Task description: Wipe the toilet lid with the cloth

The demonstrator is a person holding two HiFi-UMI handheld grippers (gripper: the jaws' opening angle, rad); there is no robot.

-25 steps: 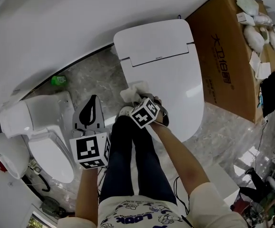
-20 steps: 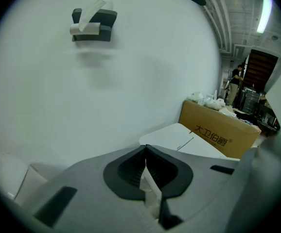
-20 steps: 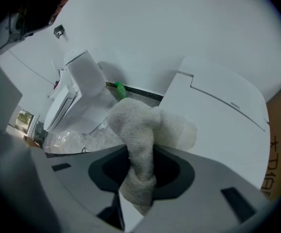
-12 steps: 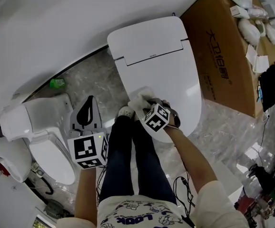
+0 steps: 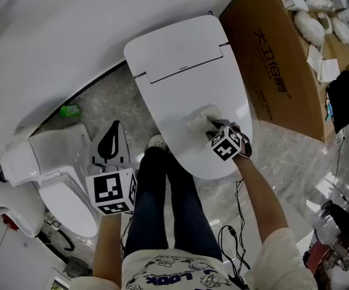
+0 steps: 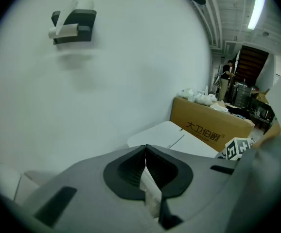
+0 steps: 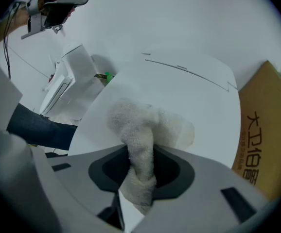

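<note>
Right tool point(image 5: 211, 125) has travelled across the toilet lid point(image 5: 183, 83) over the last second: it was at the lid's near left edge, close to the person's shoe, then mid-front, and now sits toward the right side of the front half; the cloth point(image 5: 200, 118) went with it the whole way, so this reads as one wiping stroke from left to right; the head view has swung a little too, which carries the lid leftward in frame.

Judgement: wiping is under way and the front band of the lid is likely covered; the rear part near the hinge seam looks not yet reached.

Right tool state: jaws clamped on a bunched fold of the towelling cloth, seen plainly in the right gripper view; the rest of the cloth spreads out ahead of the jaws and lies flat against the white lid, touching it.

Left tool point(image 5: 115, 133): jaws drawn together, holding nothing of the task; it hangs well apart from the lid, over the grey floor between the person's legs and a second white toilet point(image 5: 60, 162); unchanged across the second.

Cardboard box point(image 5: 283, 71) stands just beside the lid's right edge.
</note>
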